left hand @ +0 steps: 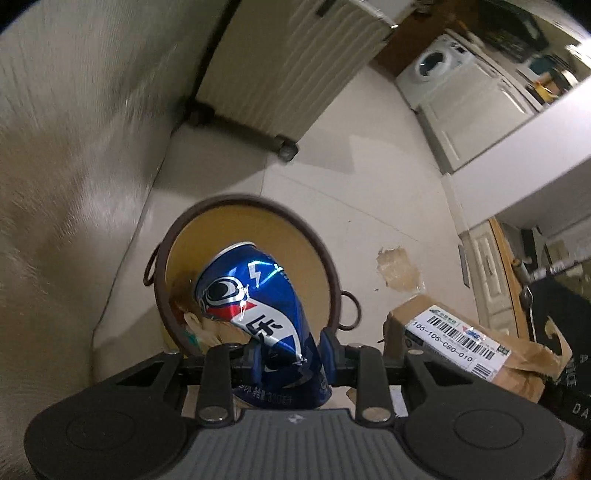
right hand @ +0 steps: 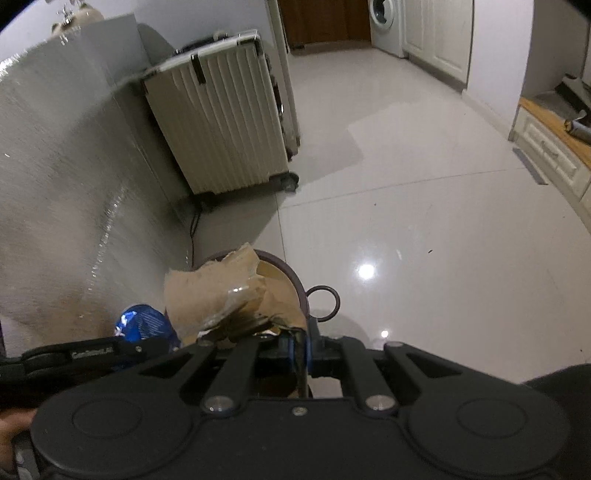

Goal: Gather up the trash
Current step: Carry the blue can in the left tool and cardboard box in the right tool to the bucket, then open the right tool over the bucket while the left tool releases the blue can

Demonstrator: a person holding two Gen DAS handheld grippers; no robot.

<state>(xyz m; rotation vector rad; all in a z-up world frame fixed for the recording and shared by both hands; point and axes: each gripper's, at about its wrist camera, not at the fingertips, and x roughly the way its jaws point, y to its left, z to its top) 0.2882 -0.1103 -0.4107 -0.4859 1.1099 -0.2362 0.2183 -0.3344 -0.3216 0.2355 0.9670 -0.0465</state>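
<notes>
Left tool (left hand: 291,354) pinches blue can (left hand: 255,306), right tool (right hand: 301,350) pinches torn cardboard (right hand: 218,295), both over bin (left hand: 295,221); neither dropped yet.

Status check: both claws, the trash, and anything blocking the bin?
Left claw shut on blue can, over bin. Right claw shut on torn cardboard, at bin rim. Nothing blocking the opening.

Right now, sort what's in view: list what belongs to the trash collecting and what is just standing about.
Part of the job:
- blue can, clamped in the left hand-held gripper
- torn cardboard, pinched in the right hand-held gripper
- round bin below both

Just standing about:
- ribbed suitcase
- washing machine
- white cabinet
</notes>
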